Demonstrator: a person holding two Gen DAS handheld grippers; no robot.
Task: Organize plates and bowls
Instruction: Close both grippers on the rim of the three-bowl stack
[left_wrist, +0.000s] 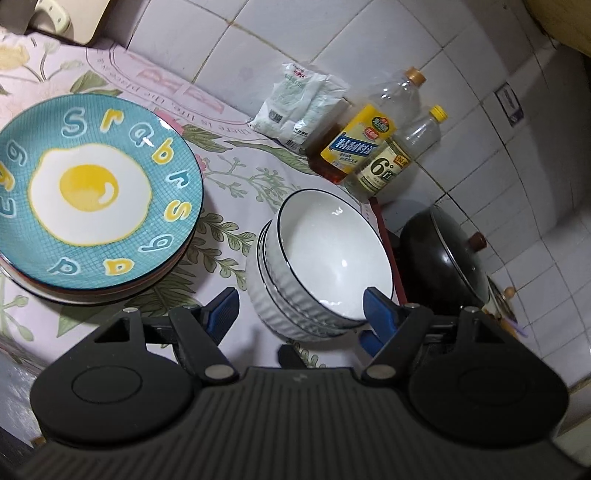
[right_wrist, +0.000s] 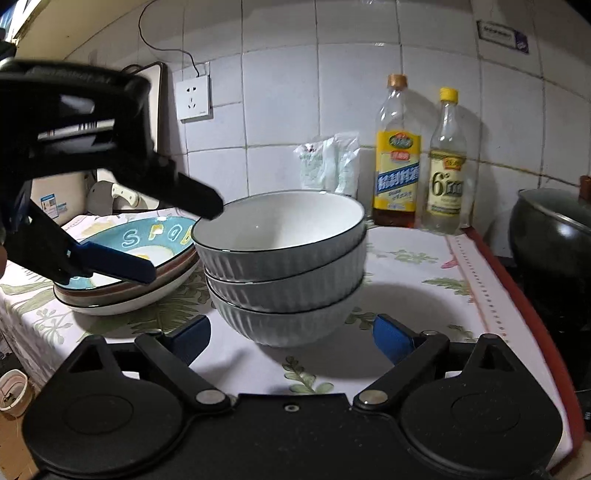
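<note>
A stack of three white ribbed bowls (left_wrist: 325, 254) with dark rims stands on the flowered cloth; it also shows in the right wrist view (right_wrist: 284, 266). To its left lies a stack of plates topped by a blue fried-egg plate (left_wrist: 92, 192), seen in the right wrist view too (right_wrist: 147, 251). My left gripper (left_wrist: 301, 304) is open and empty, above the near side of the bowls; in the right wrist view it (right_wrist: 184, 236) hovers between plates and bowls. My right gripper (right_wrist: 291, 338) is open and empty, low in front of the bowl stack.
Two bottles (right_wrist: 399, 162) (right_wrist: 445, 166) and a white packet (right_wrist: 332, 162) stand against the tiled wall behind the bowls. A black wok with lid (right_wrist: 554, 236) sits at the right, past the cloth's red edge. A wall socket (right_wrist: 194, 99) is at back left.
</note>
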